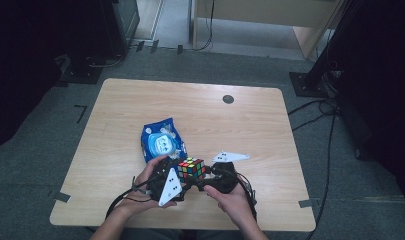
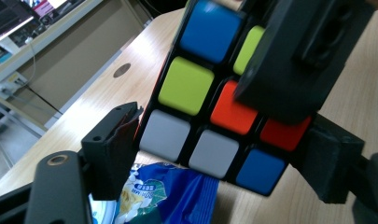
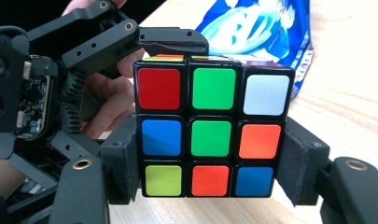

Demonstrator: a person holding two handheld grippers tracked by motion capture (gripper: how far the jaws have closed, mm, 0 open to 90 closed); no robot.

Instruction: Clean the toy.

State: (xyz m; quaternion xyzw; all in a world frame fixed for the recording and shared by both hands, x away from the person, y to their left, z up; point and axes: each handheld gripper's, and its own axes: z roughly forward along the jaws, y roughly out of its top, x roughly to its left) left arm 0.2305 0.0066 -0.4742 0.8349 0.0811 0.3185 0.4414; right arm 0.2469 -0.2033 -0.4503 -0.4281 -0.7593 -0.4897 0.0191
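The puzzle cube (image 1: 192,169) sits near the front edge of the wooden surface (image 1: 115,125), between the two tools and just in front of a blue snack bag (image 1: 162,140).

The right tool (image 3: 210,163) has it firmly: in the right gripper view its two padded jaws press flat against opposite sides of the cube's lower two rows, at a middling width set by the cube itself. The face turned to that camera shows red, green and white across the top row.

The left tool (image 2: 214,140) stands wide. In the left gripper view the cube lies between its jaws, one black pad (image 2: 114,149) close by the cube's lower corner. From the right gripper view, a jaw of the left tool lies along the cube's top edge; it looks to be touching, though the angle leaves that unsure. No squeeze from this tool is evident.

In the high view, both hands meet at the cube, the left hand (image 1: 145,187) beside the bag.
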